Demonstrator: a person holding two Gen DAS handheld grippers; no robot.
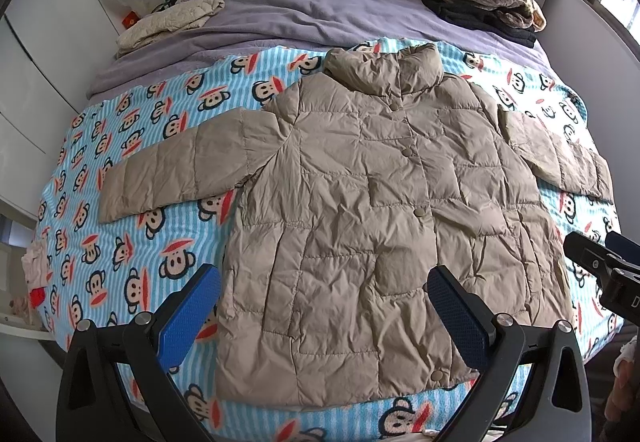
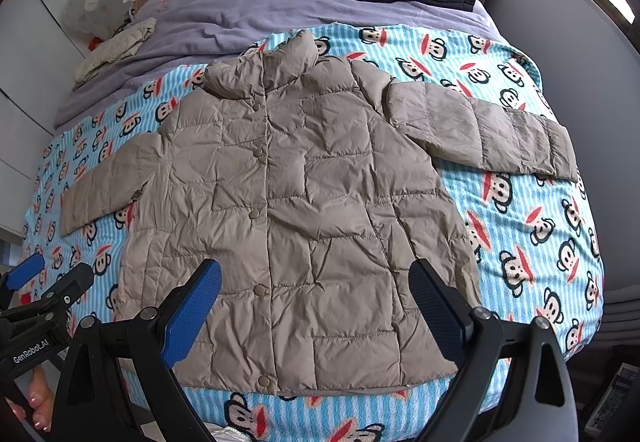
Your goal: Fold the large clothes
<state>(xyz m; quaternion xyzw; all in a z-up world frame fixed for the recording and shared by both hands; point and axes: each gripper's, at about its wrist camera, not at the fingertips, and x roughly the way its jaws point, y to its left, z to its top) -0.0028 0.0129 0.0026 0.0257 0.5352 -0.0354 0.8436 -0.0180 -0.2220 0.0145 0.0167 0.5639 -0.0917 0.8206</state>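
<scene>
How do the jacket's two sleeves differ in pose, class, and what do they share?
The left sleeve lies straight out from the shoulder, angled slightly toward the hem. The right sleeve bends near the shoulder, with a crease there. The left sleeve's cuff lies flat; the right sleeve's cuff end looks darker and slightly rumpled. Both are tan, quilted, spread on the monkey-print blanket and untouched by either hand-held gripper.

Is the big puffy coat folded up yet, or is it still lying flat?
Flat, not folded. The puffy coat lies front up on the monkey blanket, buttoned, both sleeves stretched out sideways, and neither gripper touches it.
</scene>
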